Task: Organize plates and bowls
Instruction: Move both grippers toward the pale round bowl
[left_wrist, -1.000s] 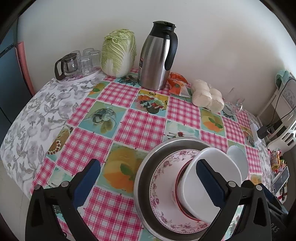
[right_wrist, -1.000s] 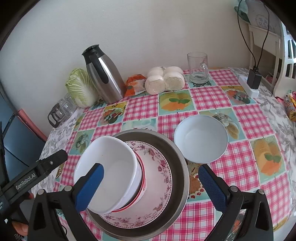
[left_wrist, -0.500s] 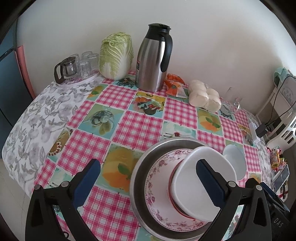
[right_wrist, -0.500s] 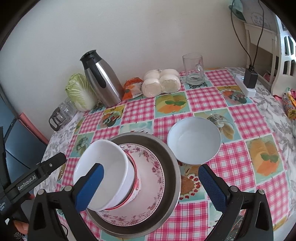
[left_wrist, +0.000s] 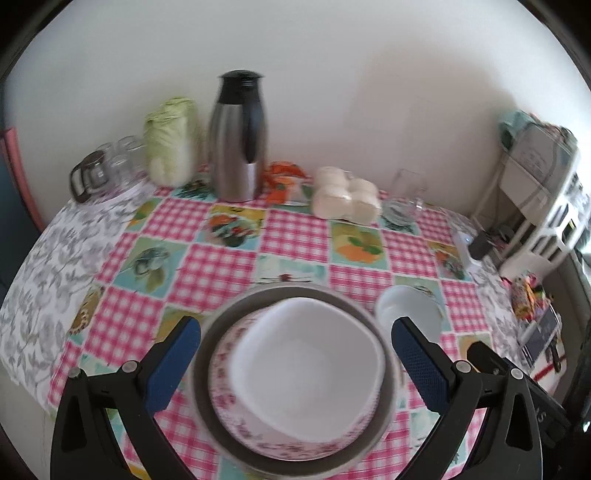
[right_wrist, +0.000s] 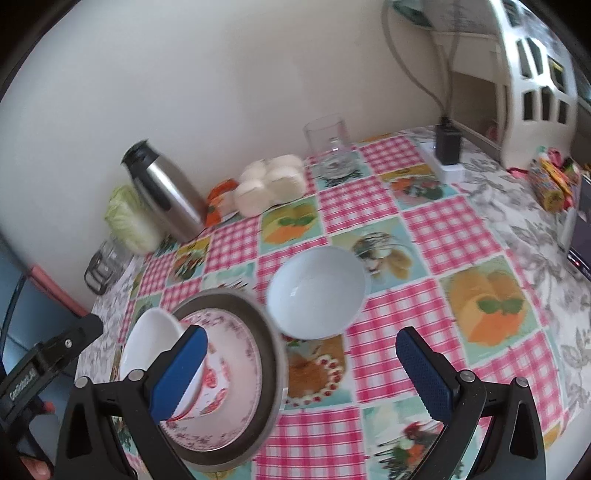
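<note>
Stack (left_wrist: 306, 373) built; lone bowl (right_wrist: 317, 293) left. Both grippers (left_wrist: 295, 363) (right_wrist: 301, 373) gaped wide, empty. Next: probably grasp bowl's rim.

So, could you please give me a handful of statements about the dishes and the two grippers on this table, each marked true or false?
1. The lone white bowl sits on the tablecloth beside the metal basin, not in it. True.
2. The floral plate lies inside the metal basin. True.
3. The right gripper is clamped on the lone white bowl. False: its jaws are wide apart and hold nothing.
4. The thermos lies on its side. False: it stands upright near the wall.
5. The left gripper is open. True.
6. The stacked white bowl rests straight on the tablecloth. False: it sits over the floral plate.
</note>
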